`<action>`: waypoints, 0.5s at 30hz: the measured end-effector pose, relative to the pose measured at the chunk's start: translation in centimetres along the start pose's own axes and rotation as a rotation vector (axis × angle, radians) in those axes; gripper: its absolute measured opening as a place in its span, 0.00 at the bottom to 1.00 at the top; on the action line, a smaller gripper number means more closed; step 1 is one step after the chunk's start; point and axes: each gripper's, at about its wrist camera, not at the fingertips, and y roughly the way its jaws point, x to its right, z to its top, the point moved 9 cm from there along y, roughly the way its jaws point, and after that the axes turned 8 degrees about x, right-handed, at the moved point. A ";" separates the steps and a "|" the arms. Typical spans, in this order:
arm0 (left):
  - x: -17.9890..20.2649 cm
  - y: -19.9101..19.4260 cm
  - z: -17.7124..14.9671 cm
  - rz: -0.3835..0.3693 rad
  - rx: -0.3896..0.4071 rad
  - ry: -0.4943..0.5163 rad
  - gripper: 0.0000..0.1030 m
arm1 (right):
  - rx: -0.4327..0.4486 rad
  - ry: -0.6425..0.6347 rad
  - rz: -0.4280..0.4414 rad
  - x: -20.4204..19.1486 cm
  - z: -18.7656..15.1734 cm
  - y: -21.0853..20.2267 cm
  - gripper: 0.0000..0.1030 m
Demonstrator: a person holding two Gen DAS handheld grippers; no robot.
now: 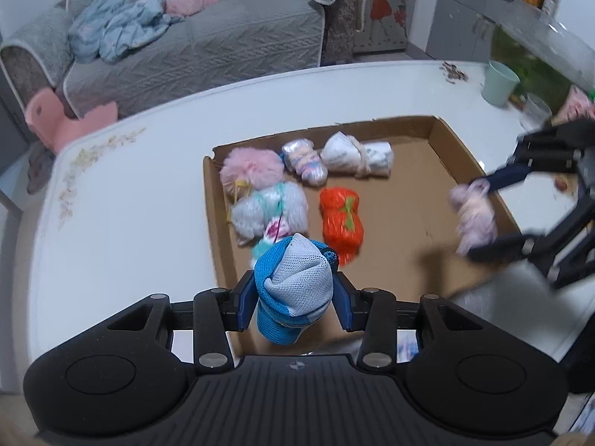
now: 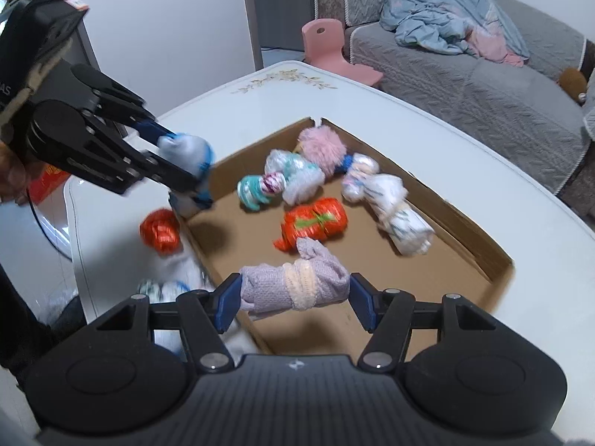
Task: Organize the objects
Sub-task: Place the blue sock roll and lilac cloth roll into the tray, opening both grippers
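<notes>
A shallow cardboard tray [image 1: 442, 137] [image 2: 472, 223] lies on the white table and holds several rolled sock bundles: a pink fluffy one [image 1: 251, 167], a white fluffy one [image 1: 269, 208], an orange one [image 1: 341, 219] [image 2: 316, 223], a pastel one [image 1: 305, 161] and a white one [image 1: 359, 154] [image 2: 401, 219]. My left gripper [image 1: 293, 297] [image 2: 186, 171] is shut on a blue and grey sock bundle [image 1: 293, 286] above the tray's near left corner. My right gripper [image 2: 293, 293] [image 1: 479, 219] is shut on a lilac sock bundle [image 2: 297, 286] [image 1: 474, 215] above the tray's right edge.
An orange bundle [image 2: 160, 231] and white bundles [image 2: 167, 290] lie on the table outside the tray. A green cup [image 1: 498, 81] stands at the table's far right. A grey sofa [image 1: 208, 41] with a blue blanket and a pink chair [image 2: 331, 52] stand beyond the table.
</notes>
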 end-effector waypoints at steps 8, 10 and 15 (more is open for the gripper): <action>-1.3 4.8 -0.9 -0.006 -0.077 -0.051 0.47 | -0.047 -0.060 0.024 -2.1 0.9 6.1 0.56; -1.2 5.4 -0.7 -0.005 -0.075 -0.041 0.48 | -0.062 -0.082 0.031 -2.5 0.9 7.4 0.56; -1.3 6.7 -0.3 0.013 -0.071 -0.023 0.51 | -0.070 -0.102 0.027 -2.7 1.3 10.0 0.56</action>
